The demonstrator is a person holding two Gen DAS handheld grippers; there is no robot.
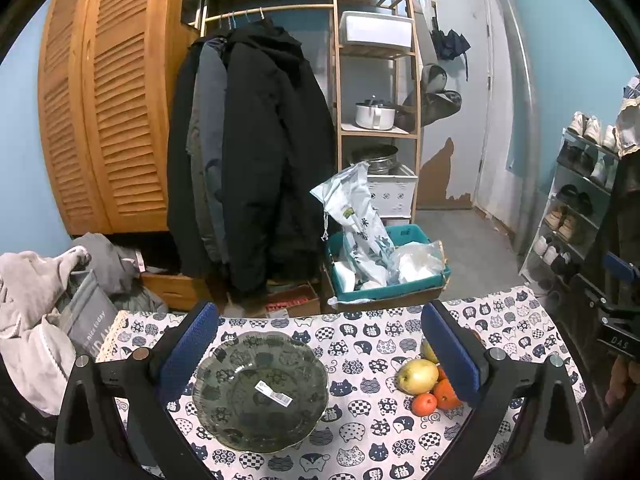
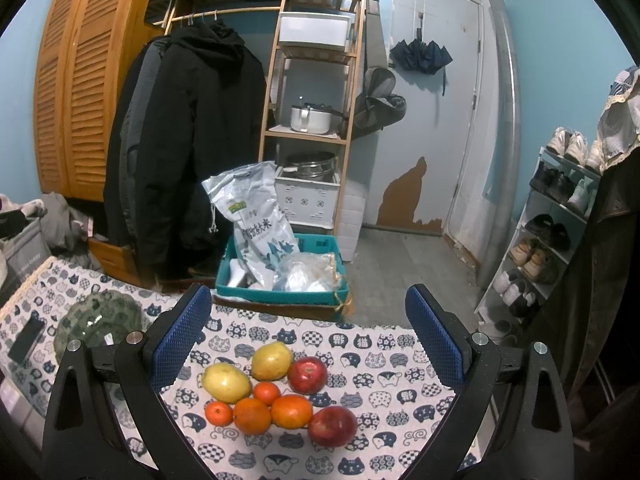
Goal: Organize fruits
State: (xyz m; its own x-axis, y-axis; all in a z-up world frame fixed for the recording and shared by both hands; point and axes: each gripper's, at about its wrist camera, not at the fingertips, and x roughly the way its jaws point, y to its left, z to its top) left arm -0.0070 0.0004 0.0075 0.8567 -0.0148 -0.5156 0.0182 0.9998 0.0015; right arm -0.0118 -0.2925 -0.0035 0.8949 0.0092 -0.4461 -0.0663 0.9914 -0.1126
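We are holding both tongs, left tongs and right tongs, wide open and empty, hovering over the desk beside the glass bowl and clustered fruits.

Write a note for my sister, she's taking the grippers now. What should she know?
Left hand-held gripper: open, holding nothing, over the glass bowl.
Right hand-held gripper: open, holding nothing, over the fruit pile.
Fruit: two pears, two apples, two oranges and two small tangerines, all on the cat tablecloth.
Done: nothing, the bowl has no fruit in it.
Left: probably move every fruit into the bowl.
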